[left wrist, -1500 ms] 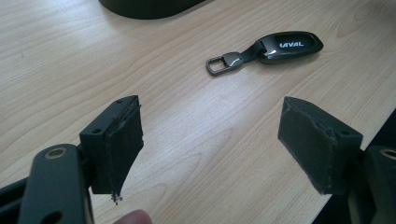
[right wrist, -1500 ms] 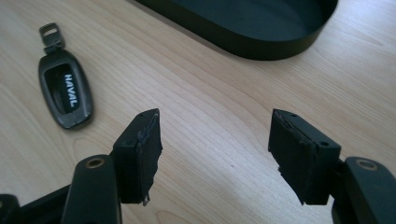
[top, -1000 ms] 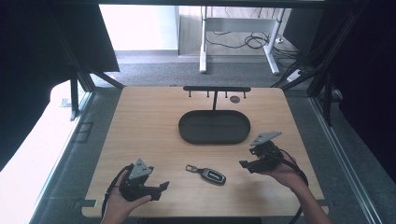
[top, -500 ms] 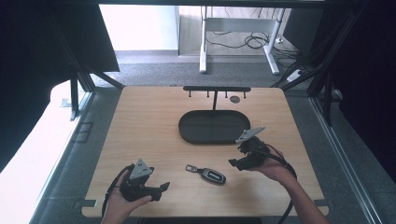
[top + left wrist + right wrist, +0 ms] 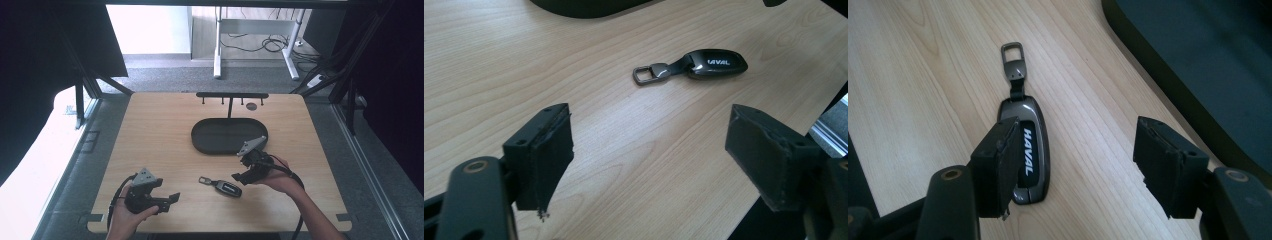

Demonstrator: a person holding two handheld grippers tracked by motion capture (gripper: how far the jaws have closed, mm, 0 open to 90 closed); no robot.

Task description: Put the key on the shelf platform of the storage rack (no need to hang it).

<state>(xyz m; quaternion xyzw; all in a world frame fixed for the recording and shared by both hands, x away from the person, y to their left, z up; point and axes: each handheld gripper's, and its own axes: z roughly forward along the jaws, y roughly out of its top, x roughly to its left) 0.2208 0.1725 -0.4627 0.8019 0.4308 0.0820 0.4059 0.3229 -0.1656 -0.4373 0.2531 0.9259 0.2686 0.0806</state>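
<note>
Lying partly under spread right fingers: key fob.

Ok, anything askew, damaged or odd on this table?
Only small wear: the pad edges on the left gripper and right gripper look frayed. The key fob lies flat on the table, intact, outside the black tray.

soft daylight from behind, dark edges
</note>
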